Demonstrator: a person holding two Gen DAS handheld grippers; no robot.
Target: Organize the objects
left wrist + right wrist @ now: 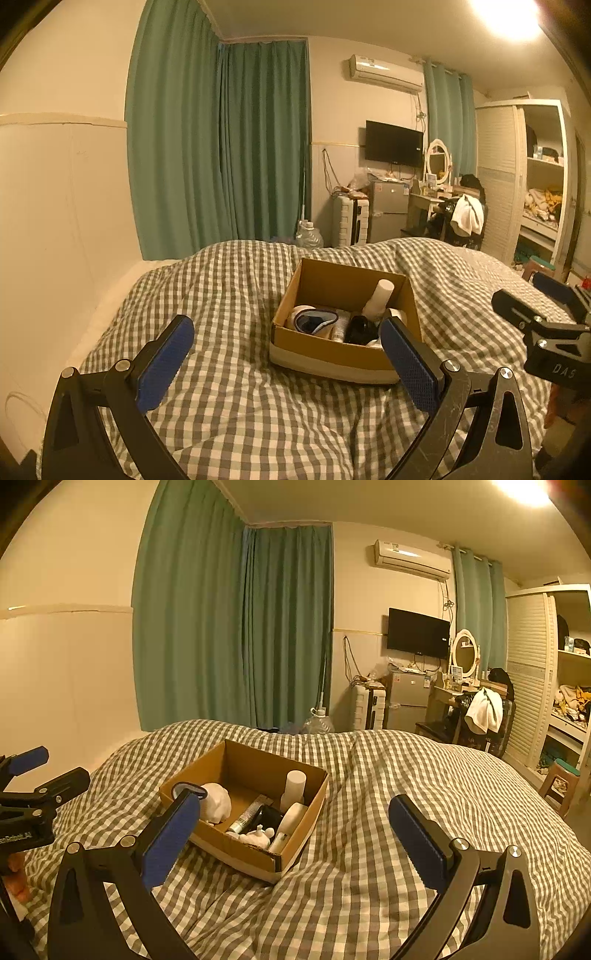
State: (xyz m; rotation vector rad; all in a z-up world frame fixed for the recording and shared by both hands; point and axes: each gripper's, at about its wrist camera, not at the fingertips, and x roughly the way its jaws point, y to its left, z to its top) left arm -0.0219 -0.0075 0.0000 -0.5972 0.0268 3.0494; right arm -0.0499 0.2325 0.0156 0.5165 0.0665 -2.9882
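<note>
Both grippers spread wide, holding nothing: left gripper (286,354) and right gripper (293,829) hover above the checked quilt (369,849). Open cardboard box (240,760) sits mid-bed on the quilt, holding an upright white bottle (294,786), a tube (248,816), a white lump (218,801), a black item (269,818). Green curtains (229,627) far behind.

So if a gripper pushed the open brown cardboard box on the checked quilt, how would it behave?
The open brown cardboard box would probably drag rather than slide, since it sits sunk in the soft grey-and-white checked quilt. The upright white cylindrical bottle inside looks apt to tip. The thin walls may flex.
</note>
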